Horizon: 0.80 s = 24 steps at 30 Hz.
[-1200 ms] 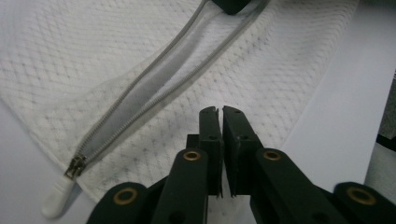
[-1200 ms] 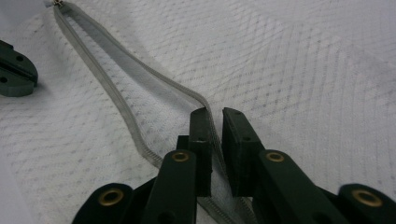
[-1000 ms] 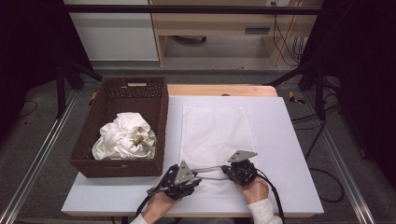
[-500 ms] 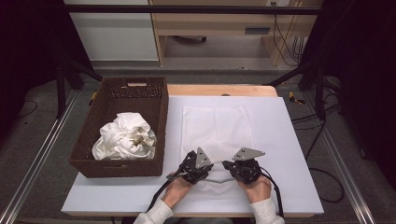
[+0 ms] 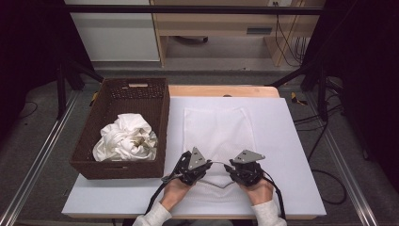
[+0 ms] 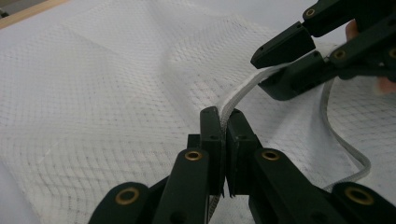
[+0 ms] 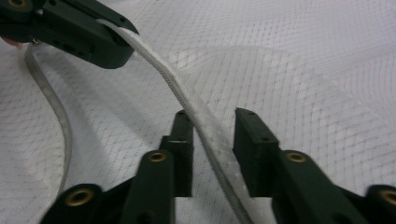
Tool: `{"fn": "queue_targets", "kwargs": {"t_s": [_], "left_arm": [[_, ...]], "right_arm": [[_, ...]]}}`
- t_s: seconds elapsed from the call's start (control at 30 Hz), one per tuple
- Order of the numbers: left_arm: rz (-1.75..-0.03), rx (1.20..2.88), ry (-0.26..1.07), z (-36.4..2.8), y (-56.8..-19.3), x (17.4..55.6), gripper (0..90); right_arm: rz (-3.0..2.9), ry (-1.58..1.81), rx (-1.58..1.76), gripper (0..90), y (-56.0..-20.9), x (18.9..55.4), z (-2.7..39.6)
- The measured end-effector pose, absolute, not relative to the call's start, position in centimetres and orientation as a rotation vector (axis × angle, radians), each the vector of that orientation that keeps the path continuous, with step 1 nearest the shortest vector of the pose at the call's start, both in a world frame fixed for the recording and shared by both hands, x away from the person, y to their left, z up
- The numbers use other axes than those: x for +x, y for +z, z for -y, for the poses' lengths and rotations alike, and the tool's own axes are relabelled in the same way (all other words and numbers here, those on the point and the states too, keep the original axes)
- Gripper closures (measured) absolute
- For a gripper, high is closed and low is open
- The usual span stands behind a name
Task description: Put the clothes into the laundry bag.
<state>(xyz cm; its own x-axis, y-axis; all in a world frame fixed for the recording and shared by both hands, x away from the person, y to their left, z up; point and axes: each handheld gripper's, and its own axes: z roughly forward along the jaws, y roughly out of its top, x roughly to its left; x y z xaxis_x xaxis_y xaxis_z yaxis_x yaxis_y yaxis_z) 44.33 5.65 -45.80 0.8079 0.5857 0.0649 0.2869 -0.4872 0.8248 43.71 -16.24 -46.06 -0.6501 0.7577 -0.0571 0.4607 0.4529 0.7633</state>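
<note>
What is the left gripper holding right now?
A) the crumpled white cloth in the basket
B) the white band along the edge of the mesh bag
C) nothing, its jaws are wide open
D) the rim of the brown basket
B: in the left gripper view the left gripper has its jaws shut on the white band at the edge of the mesh bag, far from the basket.

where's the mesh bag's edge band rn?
The edge band is at the mesh bag's near end, lifted off the table: the left claw pinches it, and it runs between the right claw's open jaws.
</note>
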Motion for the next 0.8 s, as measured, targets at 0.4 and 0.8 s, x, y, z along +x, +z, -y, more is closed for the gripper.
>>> {"fn": "queue_targets", "kwargs": {"t_s": [0.4,0.8], "left_arm": [[-0.66,2.064,0.43,-9.1,-44.6,39.7,63.2],[-0.702,2.17,0.358,-10.7,-48.7,38.6,88.8]], "right_arm": [[-2.266,1.16,1.063,88.5,-45.0,43.6,16.6],[-2.131,1.292,1.03,88.6,-42.5,43.8,15.9]]}}
